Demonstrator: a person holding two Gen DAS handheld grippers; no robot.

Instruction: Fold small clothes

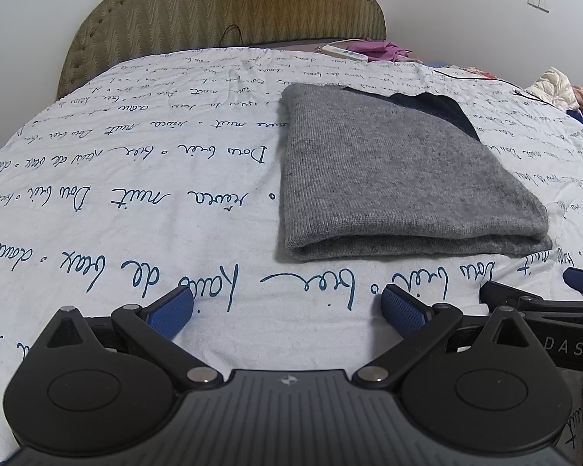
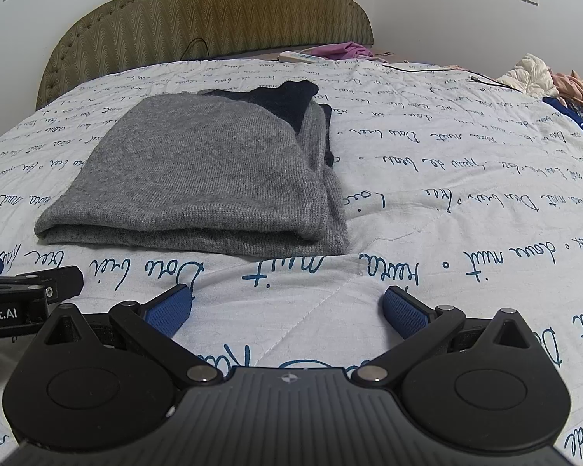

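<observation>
**Q:** Where does your grey knit sweater (image 1: 400,171) lie, and in what condition?

**A:** From your left wrist view it sits at about one o'clock; from your right wrist view, at about eleven o'clock (image 2: 210,171); it rests flat on the white quilt with blue script (image 1: 136,202), folded into a compact rectangle with its rounded fold edge turned toward you; a dark navy part (image 2: 291,97) shows at its far end, and whether that is a collar or another garment cannot be told; judged from this, the folding looks largely complete.

**Q:** How do your tools stand?

**A:** Your left gripper (image 1: 287,303) is spread wide, blue pads apart, holding nothing, just short of the sweater's near edge; your right gripper (image 2: 287,305) is likewise spread and empty, at the same stand-off; each is probably held back and low over the quilt so the fold lies undisturbed, and side by side because the right tool's body (image 1: 544,310) shows at your three o'clock.

**Q:** What else surrounds the work?

**A:** The upholstered headboard (image 1: 221,7) at twelve o'clock; a white power strip (image 2: 297,56) and purple cloth (image 2: 346,50) beyond the sweater; a heap of pale clothes (image 2: 532,73) at two o'clock, possibly your next pieces.
</observation>
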